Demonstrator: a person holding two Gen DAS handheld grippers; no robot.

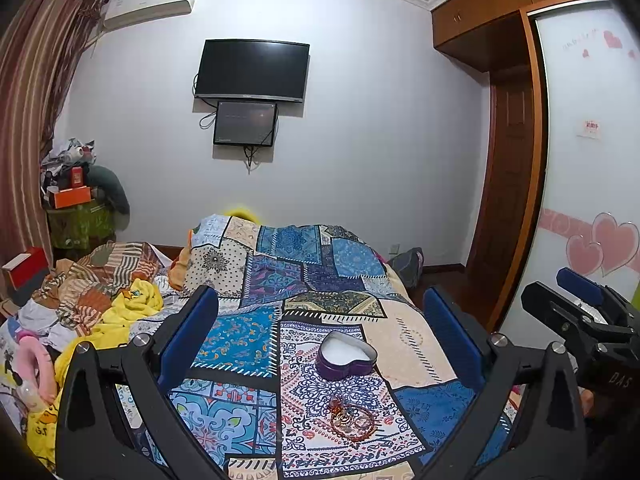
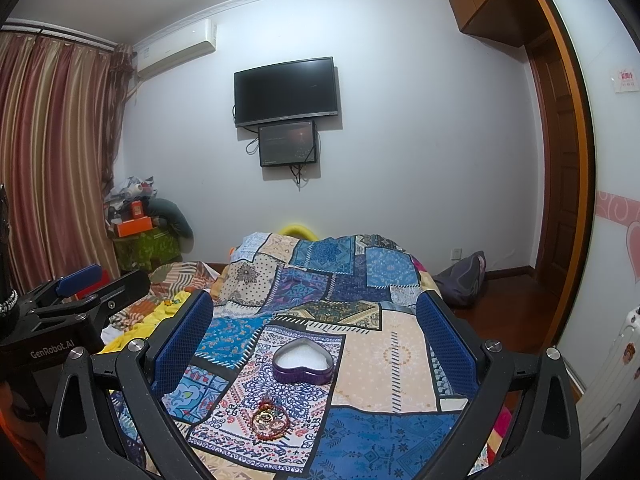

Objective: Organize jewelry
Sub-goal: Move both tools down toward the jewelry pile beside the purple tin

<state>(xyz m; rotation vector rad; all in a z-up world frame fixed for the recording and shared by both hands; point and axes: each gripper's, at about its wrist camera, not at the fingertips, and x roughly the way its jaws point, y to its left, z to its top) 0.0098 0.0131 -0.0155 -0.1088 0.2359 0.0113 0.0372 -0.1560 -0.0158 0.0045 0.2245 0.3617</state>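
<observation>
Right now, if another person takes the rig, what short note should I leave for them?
Left claw: open, empty, above the patchwork bedspread.
Right claw: open, empty, beside the left one.
Purple heart-shaped tin box: open, white lining, nothing seen inside.
Small pile of beaded bracelets and rings: on the bedspread, near side of the box, apart from it.
Done: nothing yet.
Left: move every piece into the box.

Purple heart-shaped tin (image 1: pixel 346 356) lined white, red-and-gold jewelry (image 1: pixel 352 420), blue, beige and black patchwork bedspread (image 1: pixel 320 280), yellow blanket (image 1: pixel 120 320), striped brown curtains (image 2: pixel 52 152), blue-padded black left gripper (image 1: pixel 320 332).
</observation>
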